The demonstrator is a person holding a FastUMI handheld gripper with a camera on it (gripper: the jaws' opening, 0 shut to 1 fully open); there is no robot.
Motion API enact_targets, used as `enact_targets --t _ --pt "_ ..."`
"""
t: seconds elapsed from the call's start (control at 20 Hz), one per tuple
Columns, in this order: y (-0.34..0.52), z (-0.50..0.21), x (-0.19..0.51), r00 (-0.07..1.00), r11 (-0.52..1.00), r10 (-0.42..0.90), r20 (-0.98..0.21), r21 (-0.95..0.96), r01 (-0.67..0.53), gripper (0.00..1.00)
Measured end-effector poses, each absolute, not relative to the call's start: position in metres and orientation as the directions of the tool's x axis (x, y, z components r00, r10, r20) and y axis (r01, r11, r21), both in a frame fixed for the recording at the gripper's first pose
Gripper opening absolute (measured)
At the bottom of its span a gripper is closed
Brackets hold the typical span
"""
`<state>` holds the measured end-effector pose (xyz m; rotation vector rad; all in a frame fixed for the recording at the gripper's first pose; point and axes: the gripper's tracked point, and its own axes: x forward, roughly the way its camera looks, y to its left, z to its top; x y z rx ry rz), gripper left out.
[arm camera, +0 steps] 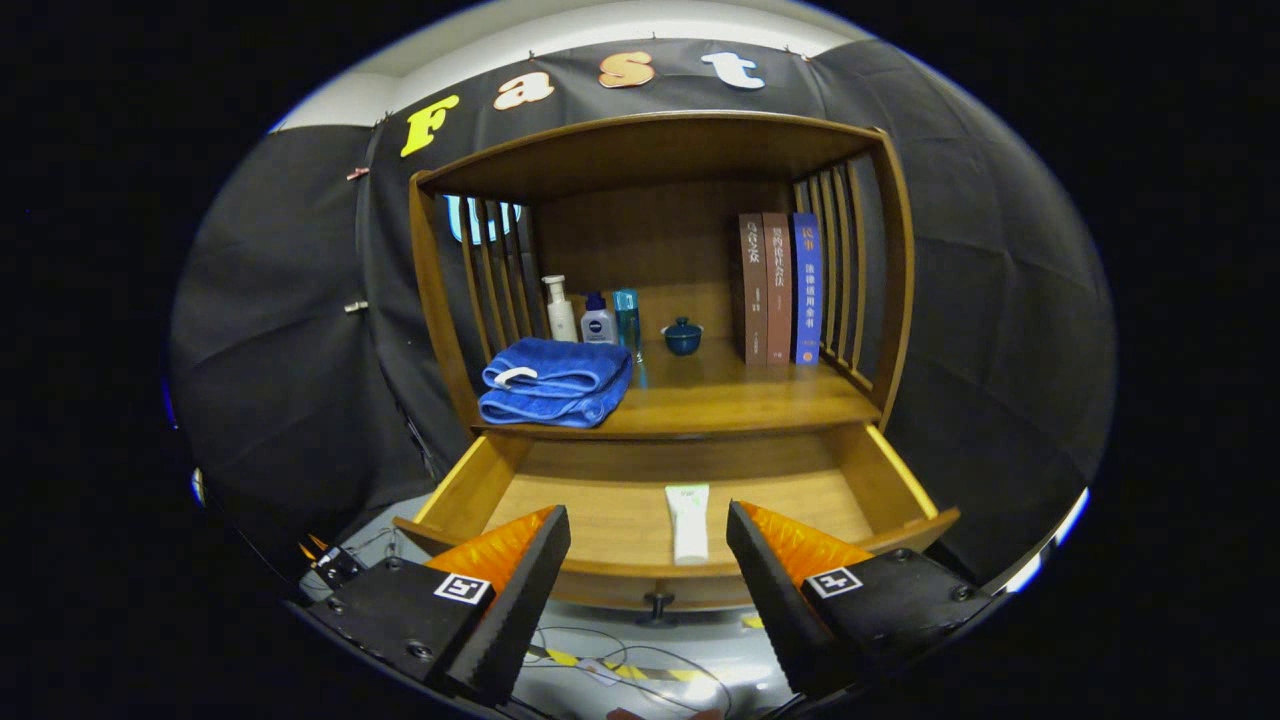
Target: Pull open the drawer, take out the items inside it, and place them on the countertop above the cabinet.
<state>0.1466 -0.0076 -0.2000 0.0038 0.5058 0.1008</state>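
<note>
The wooden drawer point(470, 485) of the cabinet stands pulled out toward me. A white tube point(688, 522) lies flat on its floor, near the front wall and a little right of the middle. My gripper point(648, 527) hangs open just in front of the drawer, its orange-and-black fingers point(520, 560) spread wide with nothing between them. The tube lies just ahead of the gap, closer to the right finger. A folded blue towel point(556, 381) rests on the left of the countertop point(740, 405) above the drawer.
At the back of the countertop stand a white pump bottle point(560, 309), a small white-and-blue bottle point(598, 321), a slim blue bottle point(627, 318), a dark blue lidded cup point(682, 336) and three upright books point(780, 288). Slatted sides and a top board enclose it. The drawer's knob point(657, 604) points toward me.
</note>
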Motion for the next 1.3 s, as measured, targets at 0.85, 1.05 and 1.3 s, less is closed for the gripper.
enact_targets --t 0.85,1.05,1.3 --pt "-0.016 -0.386 0.260 0.345 0.982 -0.077 -0.935 -0.131 -0.137 0.98" --pt "-0.023 -0.413 0.263 0.291 0.984 -0.105 -0.951 -0.141 -0.107 0.84" --pt "-0.030 -0.439 0.252 0.217 0.982 -0.124 -0.968 -0.150 -0.111 0.66"
